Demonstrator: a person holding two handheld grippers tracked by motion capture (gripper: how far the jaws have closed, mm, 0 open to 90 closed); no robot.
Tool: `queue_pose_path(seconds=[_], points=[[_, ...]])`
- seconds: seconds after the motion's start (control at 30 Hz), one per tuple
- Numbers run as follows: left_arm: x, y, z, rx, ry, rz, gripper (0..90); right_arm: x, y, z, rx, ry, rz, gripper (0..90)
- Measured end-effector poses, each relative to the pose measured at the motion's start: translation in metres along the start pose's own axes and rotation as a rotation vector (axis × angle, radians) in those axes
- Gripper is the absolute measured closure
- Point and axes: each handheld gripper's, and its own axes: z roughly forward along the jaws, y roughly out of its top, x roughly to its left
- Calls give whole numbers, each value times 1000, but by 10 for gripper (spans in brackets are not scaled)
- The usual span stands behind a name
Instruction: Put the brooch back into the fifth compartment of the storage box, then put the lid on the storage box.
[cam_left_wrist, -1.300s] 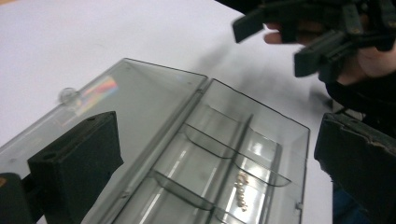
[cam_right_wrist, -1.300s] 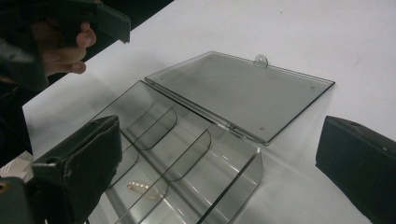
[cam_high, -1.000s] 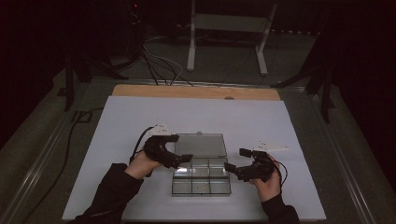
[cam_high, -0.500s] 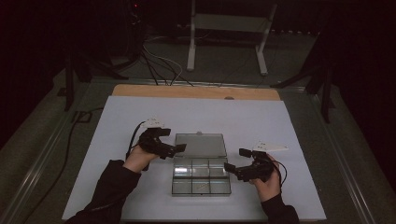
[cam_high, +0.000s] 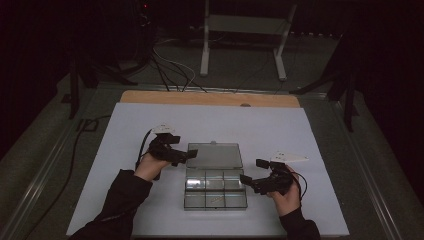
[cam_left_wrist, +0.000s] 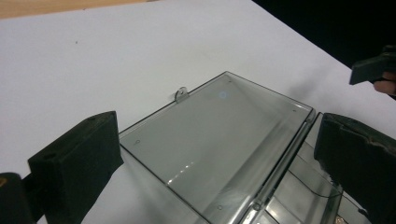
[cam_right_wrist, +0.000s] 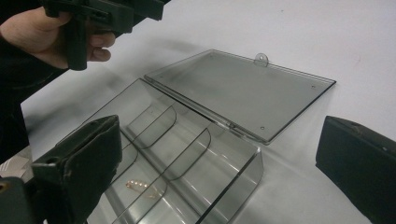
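White surface (cam_high: 300, 135) bare on all sides of the clear box (cam_high: 215, 192); open passage along far, left and right margins. Box lid (cam_high: 214, 155) lies flat, folded back on the far side, taking up surface there. Compartments open from above; thin dividers (cam_right_wrist: 187, 149) stand between them. Left gripper (cam_high: 182, 156) sits at lid's left edge, jaws apart; right gripper (cam_high: 248, 180) just beside box's right wall, jaws apart. Near edge of surface unobstructed between the forearms.

The left gripper (cam_high: 186, 156) now sits farther back and left than a second ago, off the clear box (cam_high: 215, 192) and at the left edge of its flat-lying lid (cam_high: 214, 155), jaws apart
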Motion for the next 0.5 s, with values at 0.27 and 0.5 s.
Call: queue_pose_path(seconds=[0.27, 0.5], points=[[5, -5, 4, 14, 28, -35, 18, 0, 0, 0, -1, 1, 2, 7], [4, -9, 11, 56, 14, -84, 18, 1, 0, 1, 0, -5, -8, 7]])
